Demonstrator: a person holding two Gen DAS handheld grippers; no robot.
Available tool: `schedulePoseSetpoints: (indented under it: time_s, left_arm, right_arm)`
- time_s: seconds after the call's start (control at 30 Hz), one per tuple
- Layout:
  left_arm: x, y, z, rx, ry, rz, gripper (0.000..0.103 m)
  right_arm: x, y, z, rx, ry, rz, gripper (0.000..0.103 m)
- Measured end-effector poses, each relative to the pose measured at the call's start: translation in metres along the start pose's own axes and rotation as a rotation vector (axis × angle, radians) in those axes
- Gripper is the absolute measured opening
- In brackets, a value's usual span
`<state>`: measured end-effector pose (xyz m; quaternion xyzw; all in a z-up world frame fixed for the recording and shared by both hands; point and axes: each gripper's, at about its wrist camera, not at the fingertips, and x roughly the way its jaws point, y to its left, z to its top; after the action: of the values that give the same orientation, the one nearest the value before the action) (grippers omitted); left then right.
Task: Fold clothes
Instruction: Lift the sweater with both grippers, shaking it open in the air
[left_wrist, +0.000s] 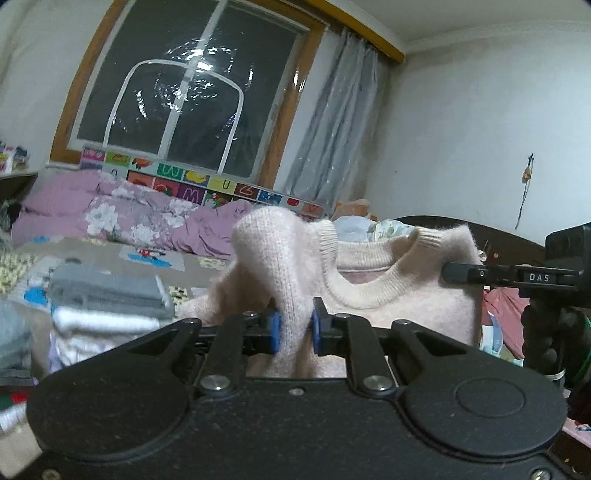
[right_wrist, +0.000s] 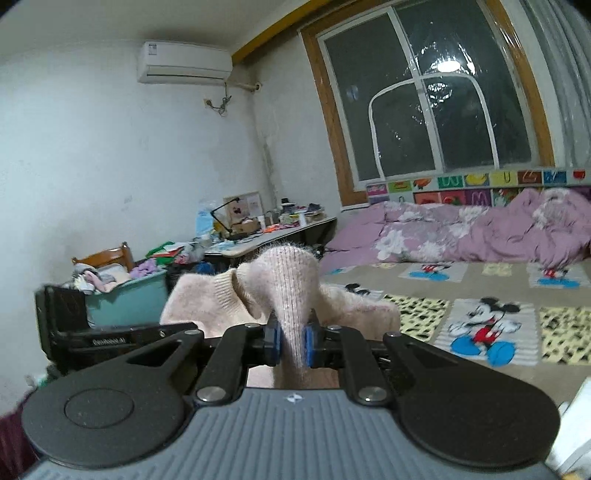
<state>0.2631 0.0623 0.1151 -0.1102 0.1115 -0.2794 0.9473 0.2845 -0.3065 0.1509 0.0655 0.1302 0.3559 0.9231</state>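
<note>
A pale pink fuzzy knit sweater (left_wrist: 399, 291) hangs in the air between my two grippers, its ribbed round neckline facing the left wrist view. My left gripper (left_wrist: 295, 328) is shut on a bunched fold at one shoulder. My right gripper (right_wrist: 291, 341) is shut on the other shoulder of the sweater (right_wrist: 207, 306), which bulges up above the blue pads. In the left wrist view the right gripper (left_wrist: 458, 271) shows from the side at the right, clamped on the sweater's edge. The sweater's lower part is hidden behind the gripper bodies.
A stack of folded grey and white clothes (left_wrist: 107, 306) lies on the bed at left. The bed sheet with cartoon mouse prints (right_wrist: 487, 332) spreads below, with a crumpled purple floral duvet (right_wrist: 480, 232) under the window. A teal bin of clothes (right_wrist: 125, 299) and a cluttered desk (right_wrist: 266, 229) stand at the left.
</note>
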Motion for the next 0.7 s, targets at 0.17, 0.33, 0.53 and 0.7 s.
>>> schedulePoseSetpoints:
  time_s: [0.17,0.33,0.53,0.7]
  left_arm:
    - [0.025,0.002,0.035,-0.005,0.005,0.022,0.013]
    - [0.049,0.000,0.064,0.036,-0.008,0.055,0.013]
    - [0.085,0.006,0.088,0.076,-0.036,0.111,0.013]
    - [0.120,0.011,0.095,0.100,-0.058,0.149,0.013]
  right_arm:
    - [0.013,-0.022,0.032,0.010,-0.030,-0.032,0.014]
    - [0.025,-0.041,0.056,0.012,-0.053,-0.053,0.013]
    - [0.048,-0.063,0.082,-0.010,-0.084,-0.086,0.013]
    - [0.077,-0.081,0.099,-0.068,-0.106,-0.143,0.013]
